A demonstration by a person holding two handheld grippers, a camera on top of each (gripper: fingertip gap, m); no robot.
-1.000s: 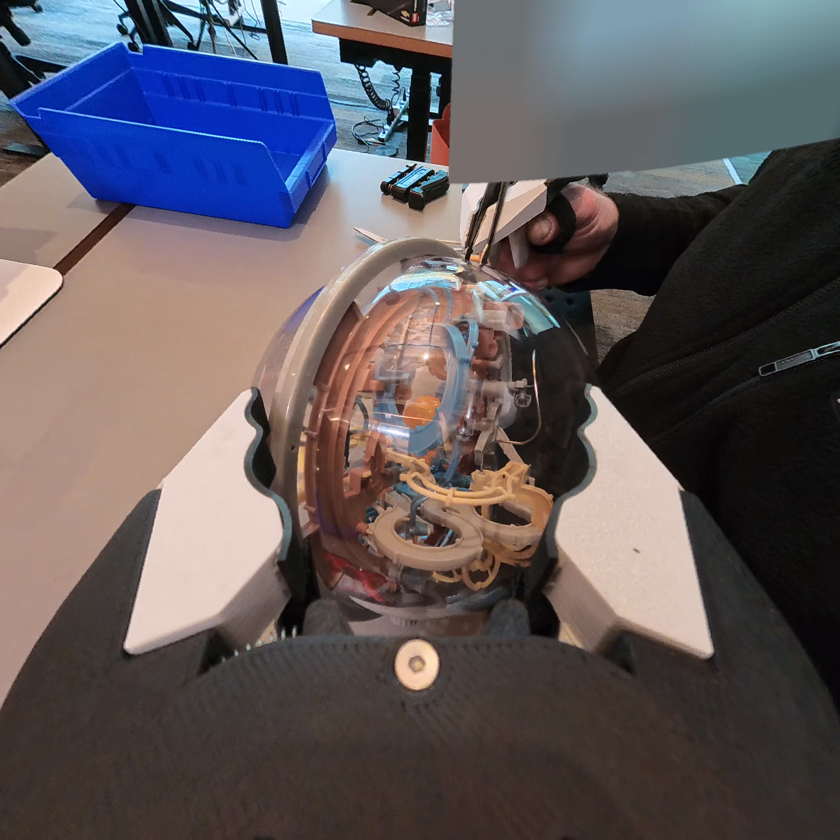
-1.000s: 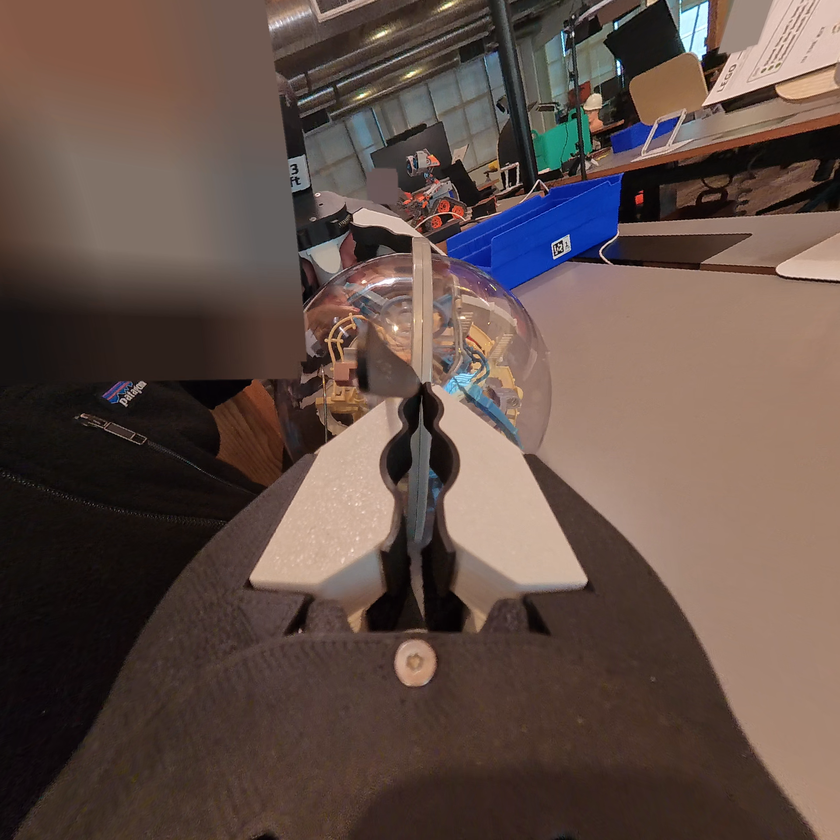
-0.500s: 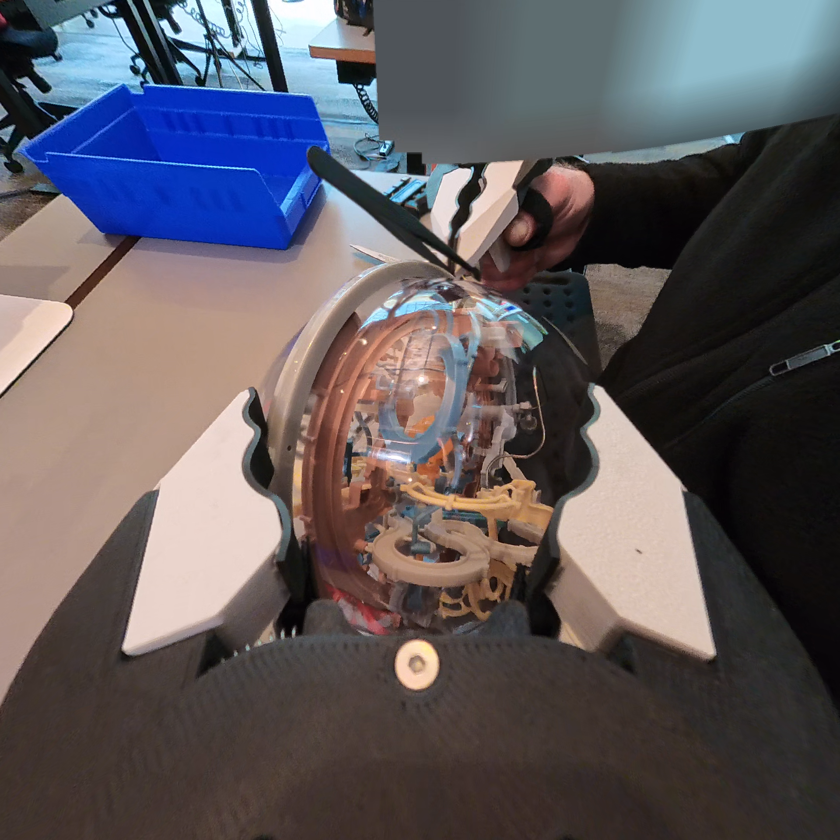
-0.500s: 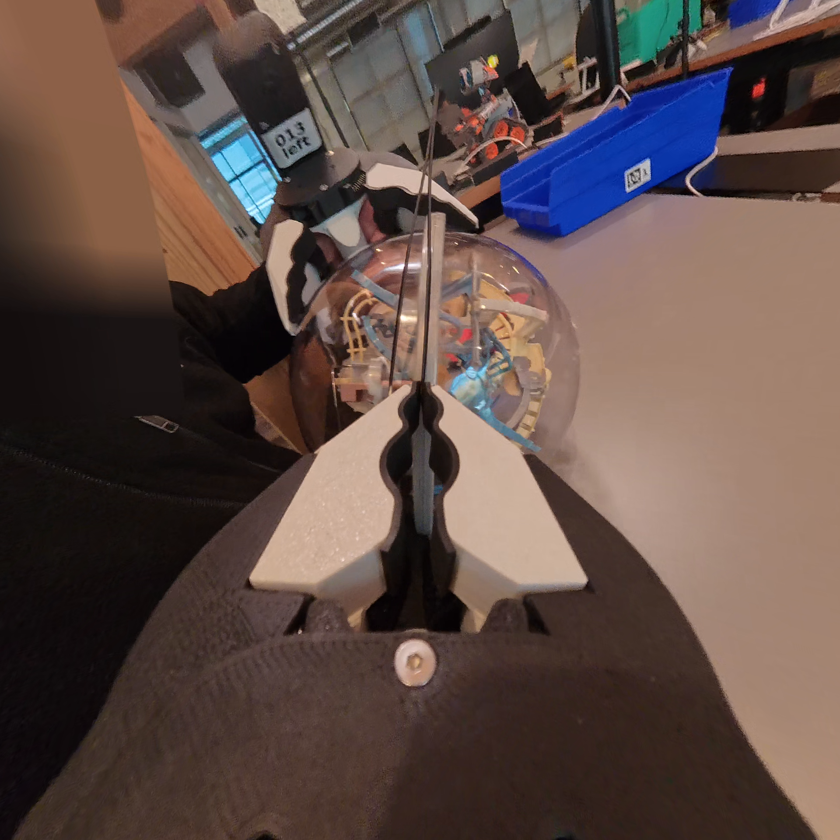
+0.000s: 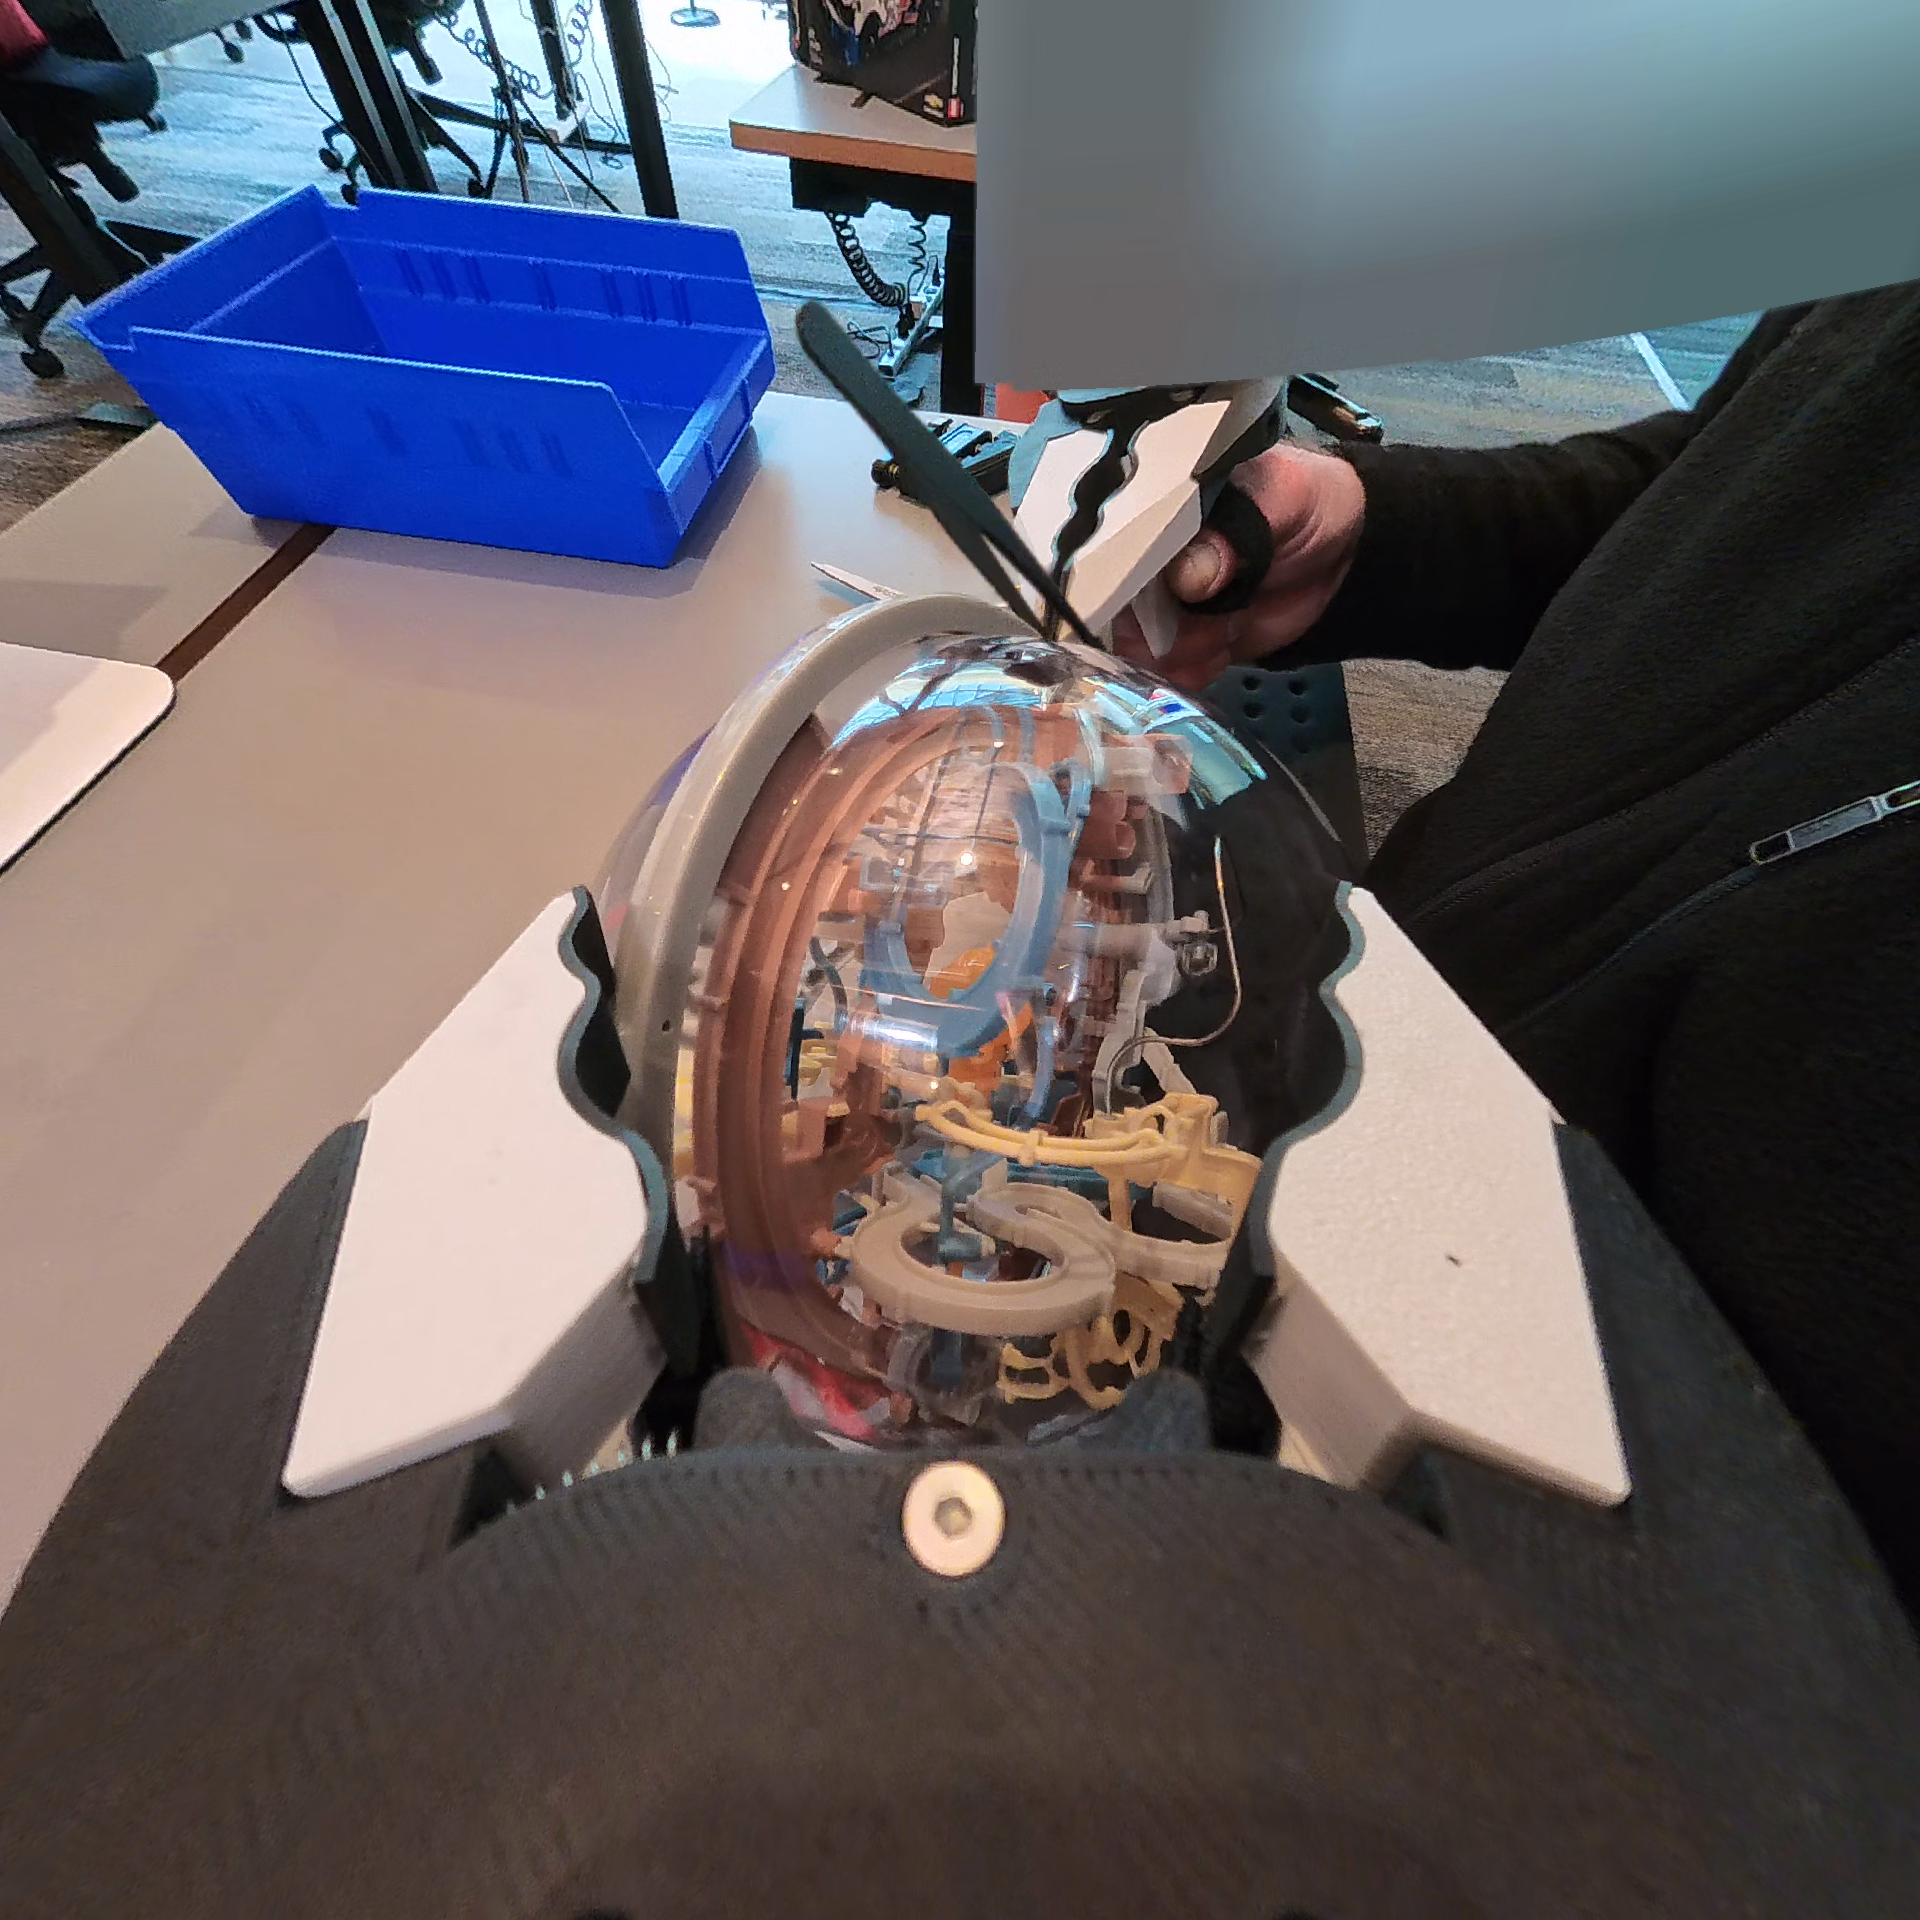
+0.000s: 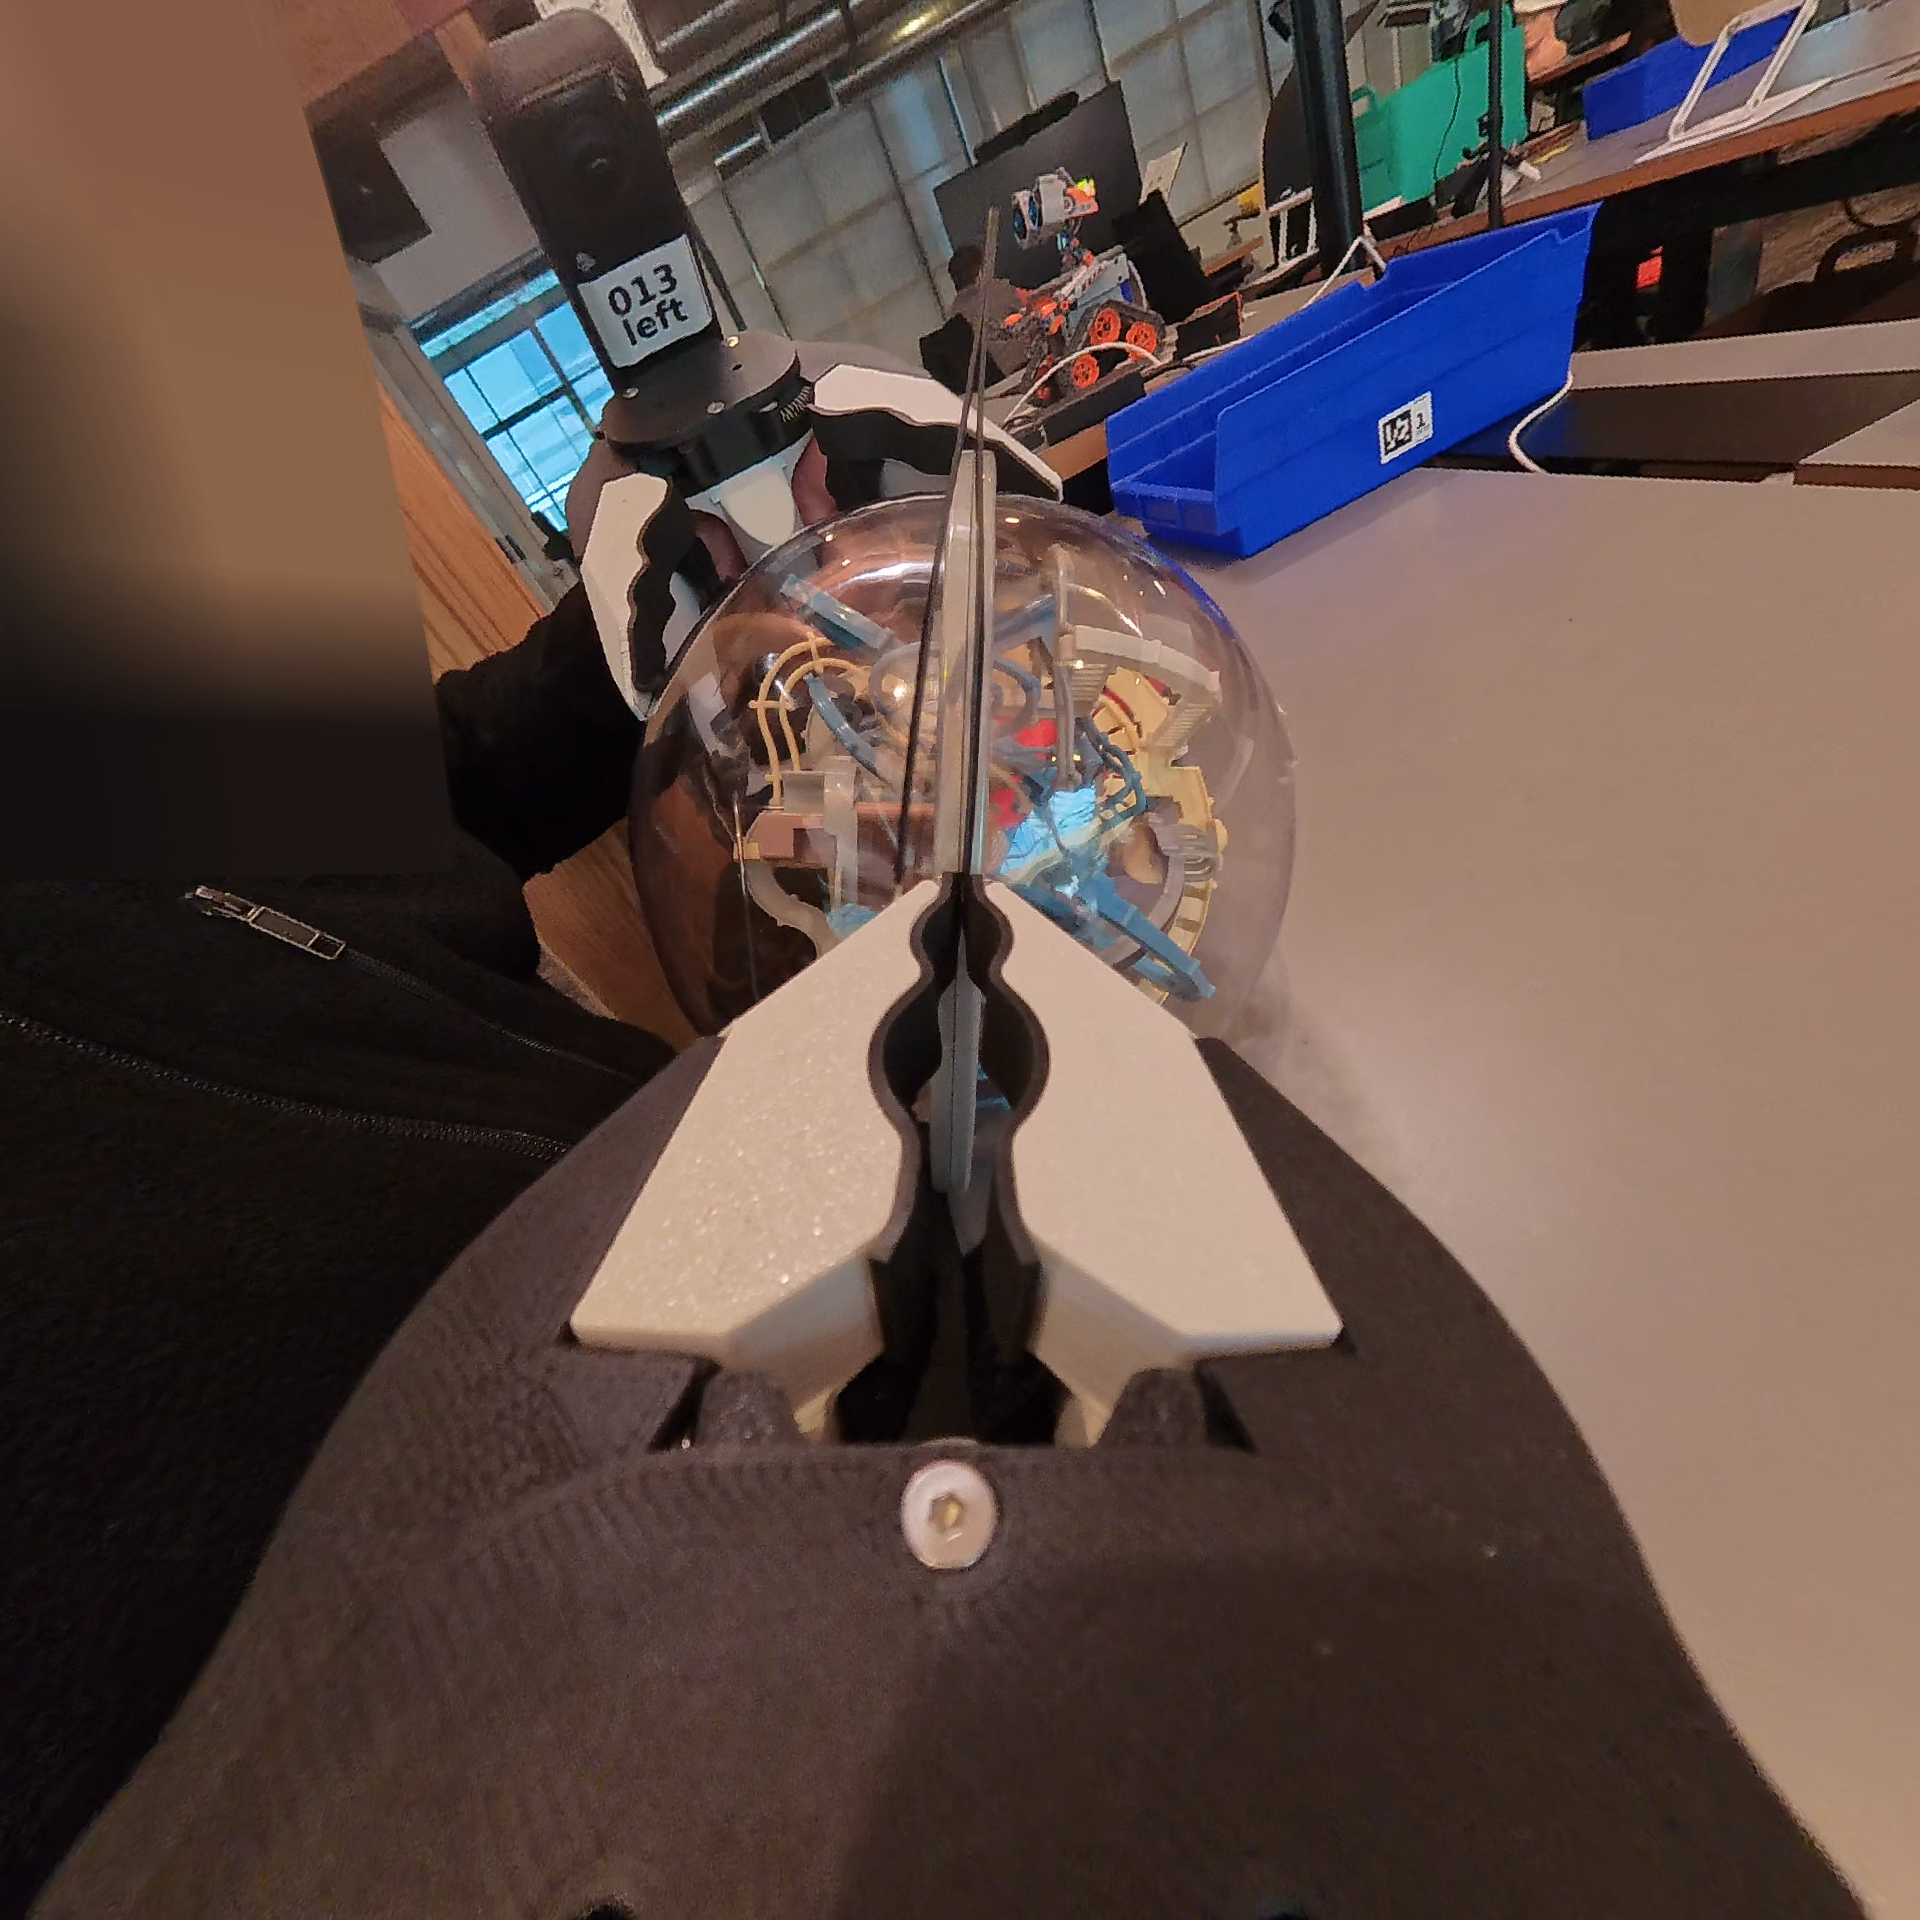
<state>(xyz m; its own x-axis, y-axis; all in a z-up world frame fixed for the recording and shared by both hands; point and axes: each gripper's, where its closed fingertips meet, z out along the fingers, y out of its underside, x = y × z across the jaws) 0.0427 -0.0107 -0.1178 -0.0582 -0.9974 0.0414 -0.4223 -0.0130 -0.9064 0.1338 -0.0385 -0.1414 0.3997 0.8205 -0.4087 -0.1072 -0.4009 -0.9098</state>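
My left gripper (image 5: 961, 914) is shut on a clear plastic maze ball (image 5: 935, 1039) with a grey ring and brown, blue and cream tracks inside. It holds the ball above the grey table's (image 5: 312, 831) near edge. My right gripper (image 6: 958, 894) is shut on thin black tweezers (image 6: 982, 312), seen edge-on against the ball (image 6: 1143, 727). In the left wrist view the right gripper (image 5: 1101, 488) is behind the ball's top. The tweezers (image 5: 914, 447) slant up-left, their narrow end at the top of the ball. The left gripper (image 6: 790, 520) shows behind the ball in the right wrist view.
A blue plastic bin (image 5: 447, 384) stands at the table's far side and also shows in the right wrist view (image 6: 1351, 384). A white pad (image 5: 62, 727) lies at the left edge. A person in a black jacket (image 5: 1662, 935) is close on the right. Left tips to right tips: about 12 centimeters.
The tweezers in the right gripper have swung so that their wide end points up and left over the ball. The ball has turned slightly in the left gripper's hold.
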